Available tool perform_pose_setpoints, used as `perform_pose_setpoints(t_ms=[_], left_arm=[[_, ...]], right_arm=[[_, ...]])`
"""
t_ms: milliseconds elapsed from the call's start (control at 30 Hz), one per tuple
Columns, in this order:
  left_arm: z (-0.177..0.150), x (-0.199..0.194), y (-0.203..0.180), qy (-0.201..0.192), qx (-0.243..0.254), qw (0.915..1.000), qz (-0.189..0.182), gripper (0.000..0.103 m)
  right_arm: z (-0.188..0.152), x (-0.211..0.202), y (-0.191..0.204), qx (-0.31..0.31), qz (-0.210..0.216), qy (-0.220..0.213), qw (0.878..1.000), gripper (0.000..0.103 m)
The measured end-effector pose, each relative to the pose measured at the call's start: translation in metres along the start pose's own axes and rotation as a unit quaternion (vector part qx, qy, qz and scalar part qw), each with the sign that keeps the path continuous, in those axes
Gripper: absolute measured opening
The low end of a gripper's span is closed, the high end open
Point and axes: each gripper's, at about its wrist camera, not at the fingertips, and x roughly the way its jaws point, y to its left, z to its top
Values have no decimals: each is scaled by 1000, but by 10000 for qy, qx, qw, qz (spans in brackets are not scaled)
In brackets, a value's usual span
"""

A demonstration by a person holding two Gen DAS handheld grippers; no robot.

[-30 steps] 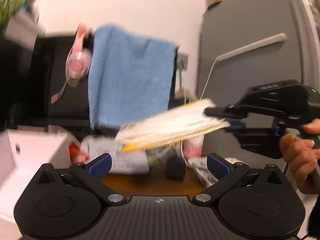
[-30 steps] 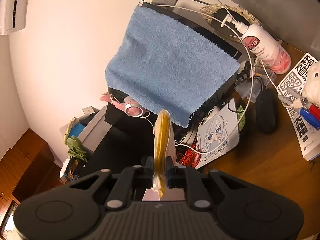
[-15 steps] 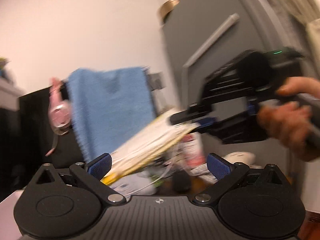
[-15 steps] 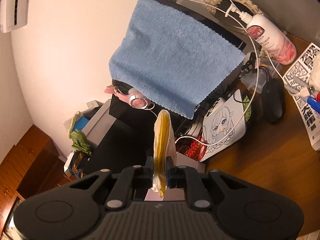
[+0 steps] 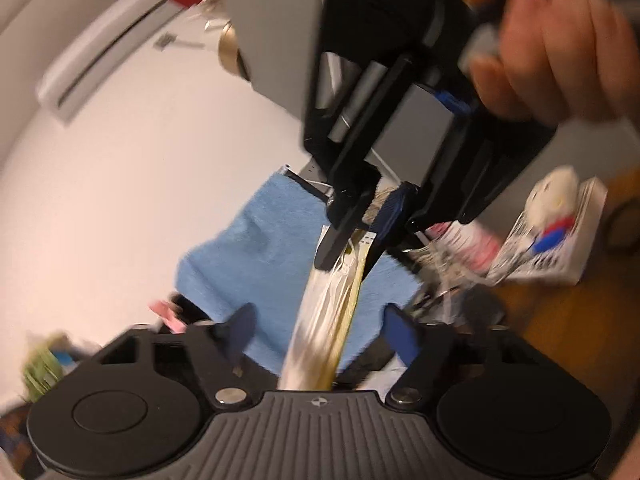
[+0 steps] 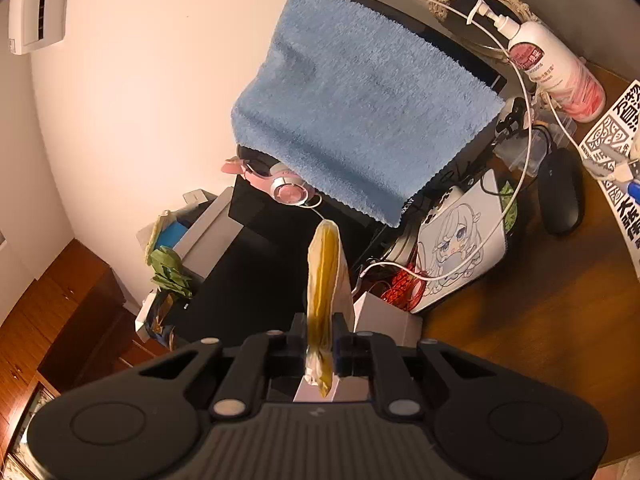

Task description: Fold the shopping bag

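The shopping bag (image 6: 324, 276) is folded into a narrow cream and yellow strip. My right gripper (image 6: 322, 334) is shut on its near end, and the strip sticks out edge-on ahead of the fingers. In the blurred left wrist view the right gripper (image 5: 352, 236) comes in from above, held by a hand (image 5: 560, 40). From its tips the bag (image 5: 328, 320) hangs down. The strip runs between the wide-apart blue-padded fingers of my left gripper (image 5: 320, 330), which is open. I cannot tell whether the bag touches either pad.
A blue towel (image 6: 360, 108) drapes over a dark monitor behind the bag. Pink headphones (image 6: 286, 188) hang at its left. On the wooden desk (image 6: 540, 320) lie a mouse (image 6: 560, 192), a lotion bottle (image 6: 556, 72), a printed pouch (image 6: 460, 240) and cables.
The left gripper has swung up and in under the right gripper, so the bag now lies between its open fingers. The right gripper has kept its hold and barely moved.
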Motion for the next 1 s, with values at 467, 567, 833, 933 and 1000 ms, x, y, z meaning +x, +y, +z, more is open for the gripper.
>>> perform_pose_setpoints(t_ms=[467,567,833,933,1000], left_arm=[[-12,2,-28,-87,703,9967,400,10],[-14,0,-26,-95,487,9985,218,10],[-19,-4,7,200,-882,9948,-470,10],[-25,-4,24,305,-1548,9844,-782,10],[-31,-3,34,382,-1991,9744,-972,10]], right_arm=[[-11,8,0,91,-28,-36,9999,11],[-11,9,-1,84,4,-15,10000,14],[-5,-6,15,-619,-75,-175,9979,46],[-3,-19,27,-1191,-287,-370,9918,64],[-4,-27,36,-1724,-629,-488,9818,81]])
